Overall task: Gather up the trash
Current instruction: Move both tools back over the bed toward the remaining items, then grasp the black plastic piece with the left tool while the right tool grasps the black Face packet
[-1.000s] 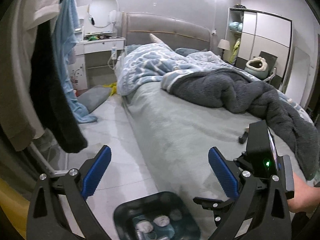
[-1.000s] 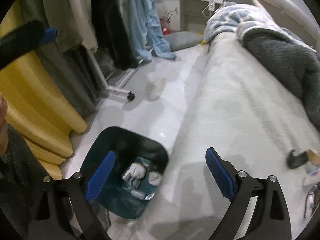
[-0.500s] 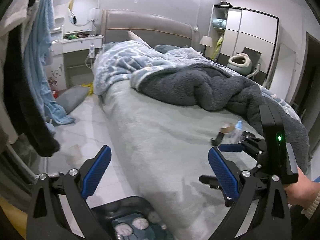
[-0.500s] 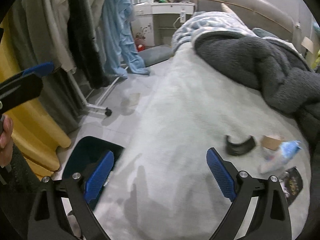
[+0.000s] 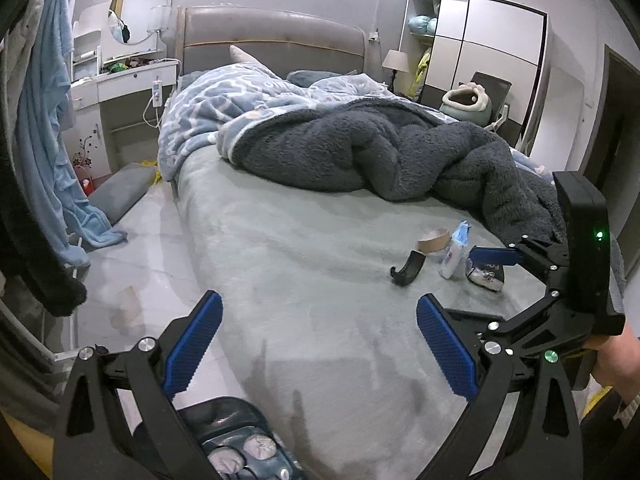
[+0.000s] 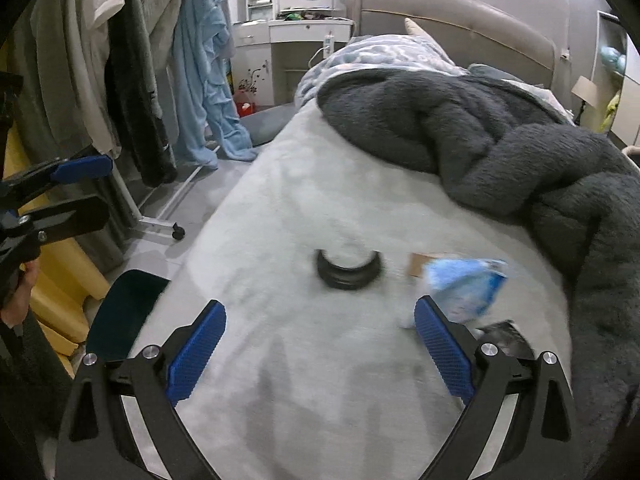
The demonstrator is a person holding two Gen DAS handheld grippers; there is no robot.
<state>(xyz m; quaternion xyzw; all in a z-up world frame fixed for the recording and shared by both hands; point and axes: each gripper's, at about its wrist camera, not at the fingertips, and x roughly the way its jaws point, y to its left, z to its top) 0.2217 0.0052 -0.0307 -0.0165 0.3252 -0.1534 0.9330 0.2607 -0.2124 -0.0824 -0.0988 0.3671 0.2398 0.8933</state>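
Trash lies on the pale bed sheet (image 5: 304,248): a black curved plastic piece (image 5: 407,269) (image 6: 348,270), a cardboard tape ring (image 5: 432,239), a blue-and-white wrapper (image 5: 454,249) (image 6: 464,286) and a dark foil packet (image 5: 486,274) (image 6: 506,338). My right gripper (image 6: 320,308) is open and empty, hovering just short of the black piece, with the wrapper beside its right fingertip. My left gripper (image 5: 318,302) is open and empty over the bed's near edge. A dark teal bin (image 5: 236,436) (image 6: 124,308) on the floor below holds crumpled tissues.
A dark grey fleece blanket (image 6: 500,140) is heaped behind the trash. A rolling rack of hanging clothes (image 6: 132,80) stands left of the bed, with a yellow cushion (image 6: 60,300) next to the bin. A white dresser (image 5: 120,80) and a wardrobe (image 5: 480,48) line the far walls.
Both cameras swung up from the bin toward the bed. The trash items came into view, and the right gripper moved closer to them. Both grippers stayed open.
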